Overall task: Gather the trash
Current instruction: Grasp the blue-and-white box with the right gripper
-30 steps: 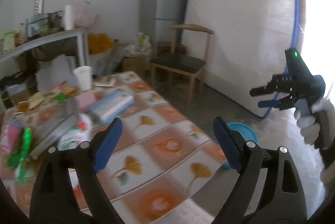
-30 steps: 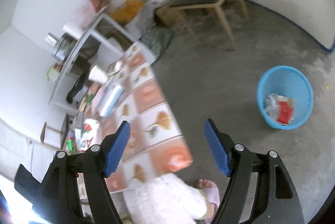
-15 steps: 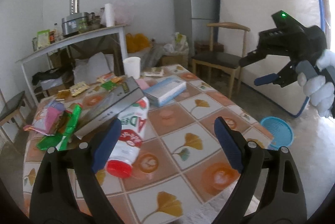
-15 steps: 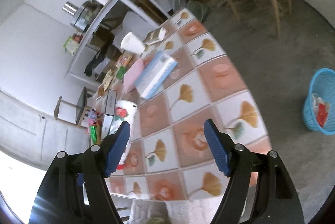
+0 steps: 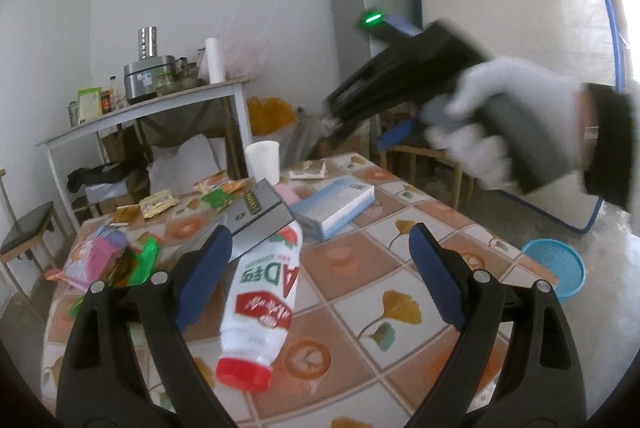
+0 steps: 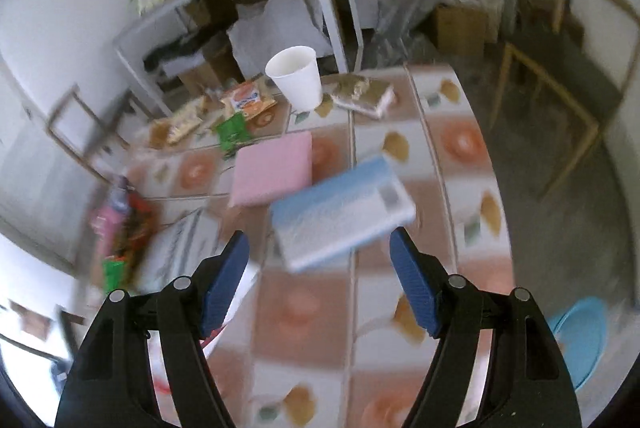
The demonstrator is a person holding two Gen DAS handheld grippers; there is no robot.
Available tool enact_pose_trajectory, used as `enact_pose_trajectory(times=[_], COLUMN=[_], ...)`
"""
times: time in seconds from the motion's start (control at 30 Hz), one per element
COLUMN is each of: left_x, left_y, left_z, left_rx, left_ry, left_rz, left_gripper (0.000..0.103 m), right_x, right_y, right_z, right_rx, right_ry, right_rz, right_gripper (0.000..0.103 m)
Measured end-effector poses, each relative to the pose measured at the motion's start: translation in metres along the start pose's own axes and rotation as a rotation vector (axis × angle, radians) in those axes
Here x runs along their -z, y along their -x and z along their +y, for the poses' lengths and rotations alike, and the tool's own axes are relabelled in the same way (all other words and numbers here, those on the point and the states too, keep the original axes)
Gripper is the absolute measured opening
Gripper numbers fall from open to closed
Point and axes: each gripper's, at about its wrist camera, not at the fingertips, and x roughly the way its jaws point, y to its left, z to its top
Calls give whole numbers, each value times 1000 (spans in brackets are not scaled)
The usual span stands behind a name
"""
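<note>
A table (image 5: 404, 312) with a ginkgo-pattern cloth holds trash. A white bottle (image 5: 264, 300) with a red cap lies just ahead of my open, empty left gripper (image 5: 316, 284). A light blue box (image 5: 334, 204) lies beyond it; in the right wrist view it (image 6: 340, 216) sits just above my open, empty right gripper (image 6: 320, 284). A pink flat packet (image 6: 274, 168), a white paper cup (image 6: 296, 76), a dark box (image 5: 260, 212) and snack wrappers (image 6: 240, 108) lie further back. The blue trash basket (image 5: 554, 272) stands on the floor to the right.
A grey shelf table (image 5: 152, 108) with pots stands behind. A wooden chair (image 6: 548, 96), a fridge (image 5: 372, 12) and a leaning mattress (image 5: 520, 8) are at the right. Colourful wrappers (image 5: 116, 260) lie on the table's left side. The right gripper's body (image 5: 420, 76) hangs over the table.
Both grippers swung from the floor and basket toward the table. The right gripper moved in over the blue box; the left came closer to the white bottle.
</note>
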Motion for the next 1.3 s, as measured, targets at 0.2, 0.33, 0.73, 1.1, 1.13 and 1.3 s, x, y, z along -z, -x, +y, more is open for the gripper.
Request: enact_pose_trajectory(times=[0.2,0.33,0.73,1.1,1.13,1.3], left_x=[2,9,23,22,22,25], left_y=[-24,-44,-65,-66,-65,-62], left_z=[-5,-6,-9,-7,-8,-15], left_rx=[46,83,100,113,115,131], left_ry=[-11,18,68,82,80,65], left_rz=[34,107,184,186,186,194], left_gripper=[71,47,26,26,25,25], right_x=[-41,-55,-57,32,39,81], right_y=[-69,-108,-156,-88,-81,-49], right_z=[2,-6,-33,-53,-56,-72], right_rx=[96,140,125,112,118,135], right_ry=[113,119,107,18,5,-100], right_rz=[57,105,223,244,244,234], right_gripper=[52,42,41,41,41,41])
